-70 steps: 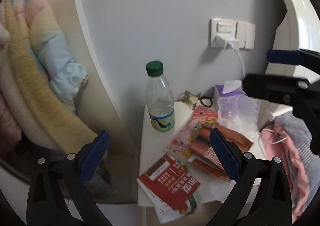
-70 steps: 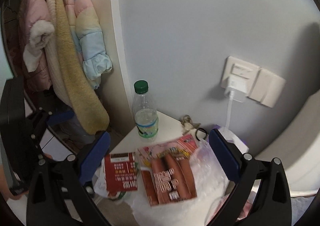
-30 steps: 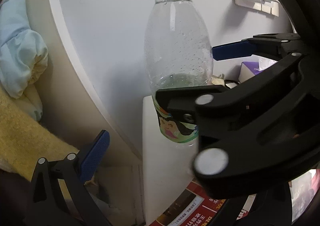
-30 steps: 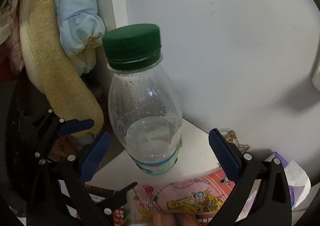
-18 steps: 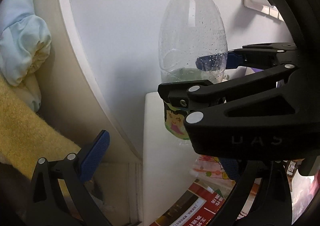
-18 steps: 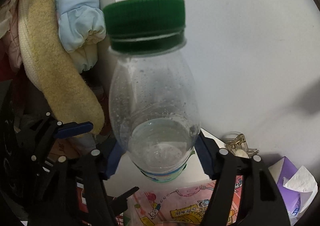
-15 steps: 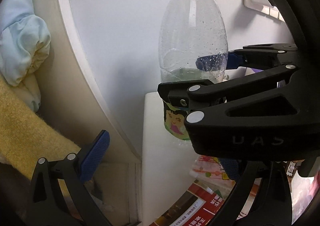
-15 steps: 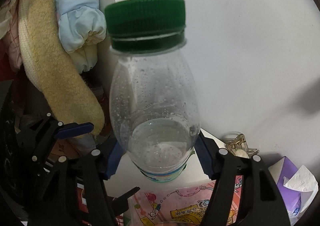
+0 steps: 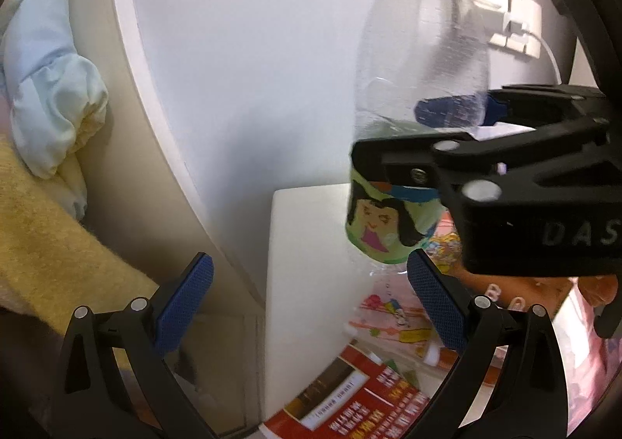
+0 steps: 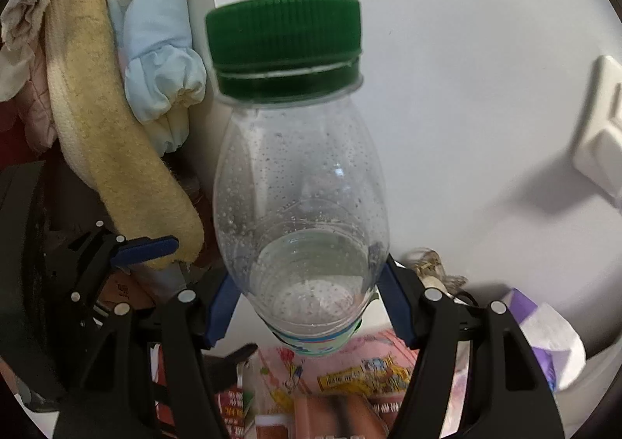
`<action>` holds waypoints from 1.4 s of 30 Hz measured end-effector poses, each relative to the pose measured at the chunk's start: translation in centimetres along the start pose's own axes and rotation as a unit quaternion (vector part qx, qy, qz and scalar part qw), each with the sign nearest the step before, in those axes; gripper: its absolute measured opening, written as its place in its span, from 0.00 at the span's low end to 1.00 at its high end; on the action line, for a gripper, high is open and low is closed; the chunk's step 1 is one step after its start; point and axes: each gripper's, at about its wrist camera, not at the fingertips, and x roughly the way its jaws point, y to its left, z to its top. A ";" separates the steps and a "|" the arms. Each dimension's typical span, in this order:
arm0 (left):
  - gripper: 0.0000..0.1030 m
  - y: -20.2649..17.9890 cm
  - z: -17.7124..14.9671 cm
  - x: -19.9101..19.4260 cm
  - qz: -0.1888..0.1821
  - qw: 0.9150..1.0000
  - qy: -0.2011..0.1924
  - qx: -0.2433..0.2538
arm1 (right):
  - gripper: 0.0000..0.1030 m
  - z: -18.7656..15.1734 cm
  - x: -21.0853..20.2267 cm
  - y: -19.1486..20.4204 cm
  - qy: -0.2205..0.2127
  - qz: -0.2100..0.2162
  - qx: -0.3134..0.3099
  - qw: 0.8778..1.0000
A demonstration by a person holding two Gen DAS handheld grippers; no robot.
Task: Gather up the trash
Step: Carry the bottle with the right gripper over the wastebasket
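While a little clear liquid sat in the green-capped bottle [image 10: 299, 205], the right gripper [image 10: 307, 306] clamped its lower body above the white table [image 9: 311, 244], the left gripper [image 9: 311, 299] gaping empty below

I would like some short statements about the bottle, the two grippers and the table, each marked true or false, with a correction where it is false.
1. The right gripper is shut on the plastic bottle. True.
2. The bottle's cap is red. False: it is green.
3. The left gripper holds the bottle. False: it is open and holds nothing.
4. The bottle holds a little clear liquid at its bottom. True.
5. The bottle stands on the white table. False: in the left wrist view its base hangs above the table top.
6. Printed wrappers lie on the table. True.
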 end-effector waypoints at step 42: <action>0.95 -5.3 -6.9 -24.3 -0.058 0.995 -0.050 0.067 | 0.60 -9.2 -24.9 13.0 -0.039 -0.121 0.070 0.989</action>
